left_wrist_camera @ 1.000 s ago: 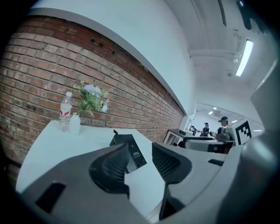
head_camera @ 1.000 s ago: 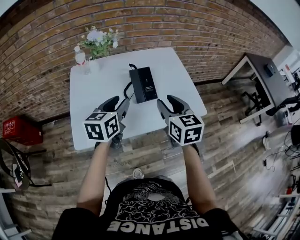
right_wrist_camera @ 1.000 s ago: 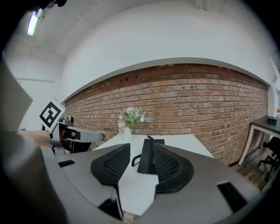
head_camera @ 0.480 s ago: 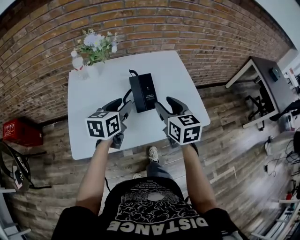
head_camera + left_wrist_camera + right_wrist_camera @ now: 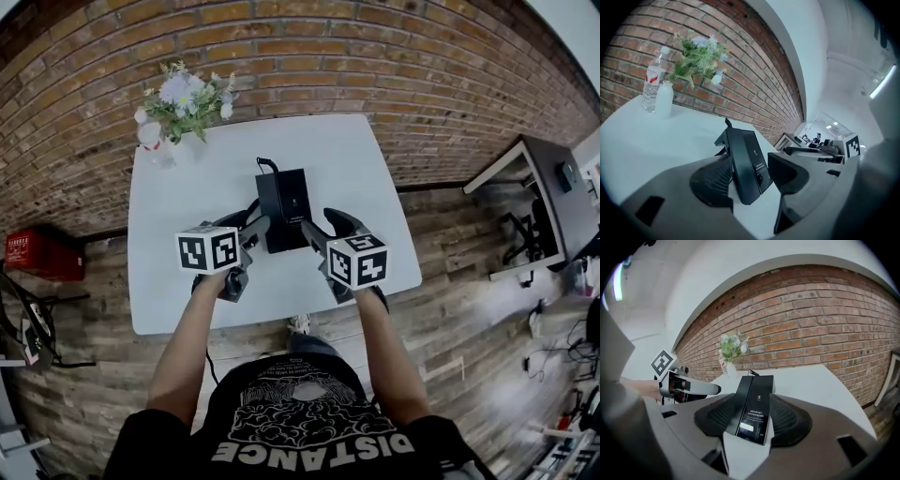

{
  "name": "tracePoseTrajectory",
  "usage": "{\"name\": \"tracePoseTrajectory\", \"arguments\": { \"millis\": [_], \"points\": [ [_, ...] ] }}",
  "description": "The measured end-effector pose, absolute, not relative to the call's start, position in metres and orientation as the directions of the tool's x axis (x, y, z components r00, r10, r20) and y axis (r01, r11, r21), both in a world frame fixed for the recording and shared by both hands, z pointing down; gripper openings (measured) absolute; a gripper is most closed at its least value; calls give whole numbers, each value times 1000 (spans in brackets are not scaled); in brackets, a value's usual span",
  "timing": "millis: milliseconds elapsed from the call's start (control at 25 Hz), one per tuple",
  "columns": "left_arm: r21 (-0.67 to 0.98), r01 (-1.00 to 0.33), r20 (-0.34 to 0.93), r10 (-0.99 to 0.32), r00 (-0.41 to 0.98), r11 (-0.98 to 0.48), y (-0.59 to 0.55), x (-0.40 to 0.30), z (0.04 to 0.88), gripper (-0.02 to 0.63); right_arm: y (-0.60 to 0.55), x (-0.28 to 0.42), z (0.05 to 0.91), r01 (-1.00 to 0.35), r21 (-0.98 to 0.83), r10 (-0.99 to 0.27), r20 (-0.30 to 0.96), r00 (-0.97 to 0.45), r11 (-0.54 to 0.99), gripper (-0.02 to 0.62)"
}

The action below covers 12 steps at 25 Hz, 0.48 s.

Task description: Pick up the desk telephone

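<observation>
The black desk telephone (image 5: 286,204) lies flat near the middle of the white table (image 5: 187,197), a cord leaving its far end. My left gripper (image 5: 249,225) is at the phone's near left corner and my right gripper (image 5: 317,231) at its near right corner. Both have just been opening their jaws. In the left gripper view the phone (image 5: 749,161) shows in the gap of the left gripper (image 5: 750,180), and no pad presses on it. In the right gripper view the phone (image 5: 754,411) lies in line with the open right gripper (image 5: 753,427), apart from both ribbed pads.
A white vase of flowers (image 5: 178,98) and a water bottle (image 5: 652,84) stand at the table's far left corner, against the brick wall. A red crate (image 5: 42,255) sits on the wooden floor at left. A dark desk (image 5: 553,187) stands at right.
Both grippers have moved forward and down over the table to the phone's near corners, and their jaws stand wider. The person has stepped closer to the table.
</observation>
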<state>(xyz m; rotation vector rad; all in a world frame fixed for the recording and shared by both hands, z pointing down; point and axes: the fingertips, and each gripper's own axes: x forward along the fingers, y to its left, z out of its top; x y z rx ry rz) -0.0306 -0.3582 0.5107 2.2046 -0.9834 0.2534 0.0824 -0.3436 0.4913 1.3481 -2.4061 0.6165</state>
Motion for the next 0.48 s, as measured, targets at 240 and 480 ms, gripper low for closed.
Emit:
{"name": "tracePoseTrajectory", "arguments": {
  "millis": [240,480],
  "points": [
    [577,-698,458,-540,706,-424,-379,-21,537,239,-369,81,523,-822,-292,-649,507,-566,489,229],
    [633,-674,463,-511,724,-382,-394,-12,556,249,-388,76,549,-775,-385,-567,531,-630,501,252]
  ]
}}
